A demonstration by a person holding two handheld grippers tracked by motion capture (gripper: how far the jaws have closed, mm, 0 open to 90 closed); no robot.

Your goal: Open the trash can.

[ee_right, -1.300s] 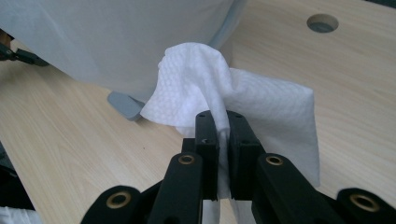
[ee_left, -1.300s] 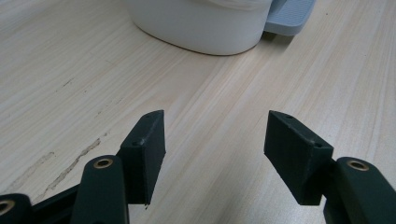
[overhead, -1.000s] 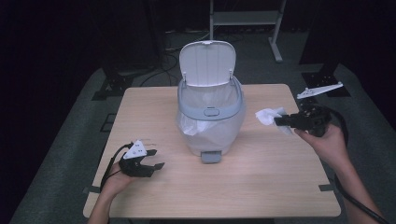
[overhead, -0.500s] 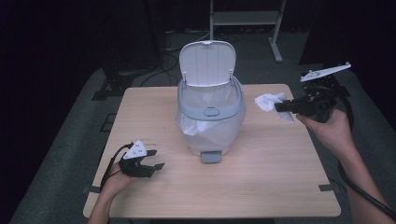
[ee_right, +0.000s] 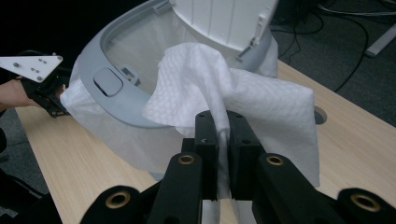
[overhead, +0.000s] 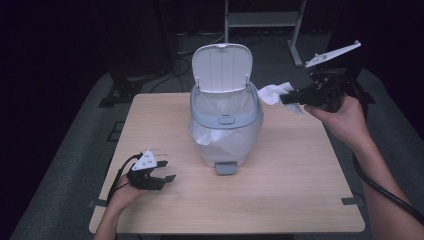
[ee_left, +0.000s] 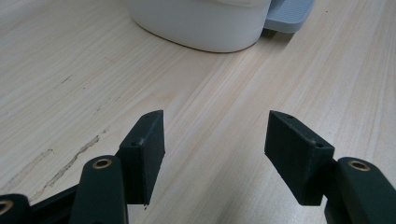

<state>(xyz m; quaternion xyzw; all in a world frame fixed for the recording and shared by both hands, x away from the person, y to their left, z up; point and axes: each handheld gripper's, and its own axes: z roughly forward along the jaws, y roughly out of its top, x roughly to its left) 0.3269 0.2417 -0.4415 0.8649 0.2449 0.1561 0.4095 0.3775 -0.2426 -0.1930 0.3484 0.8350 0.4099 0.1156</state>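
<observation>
Right tongs (overhead: 289, 97) now higher and farther from person than a second ago, lifted off tabletop (overhead: 300, 175) level to bin rim height. White paper towel (overhead: 272, 93), pinched between closed jaws, travels with them: from beside bin body at mid-height to just beside open bin (overhead: 226, 120) rim, near raised lid (overhead: 222, 67). Right forearm stretches farther forward.

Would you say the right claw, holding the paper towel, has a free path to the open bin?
Probably yes. The right claw grips the paper towel just beside the bin, whose lid stands upright, with nothing between them.
</observation>
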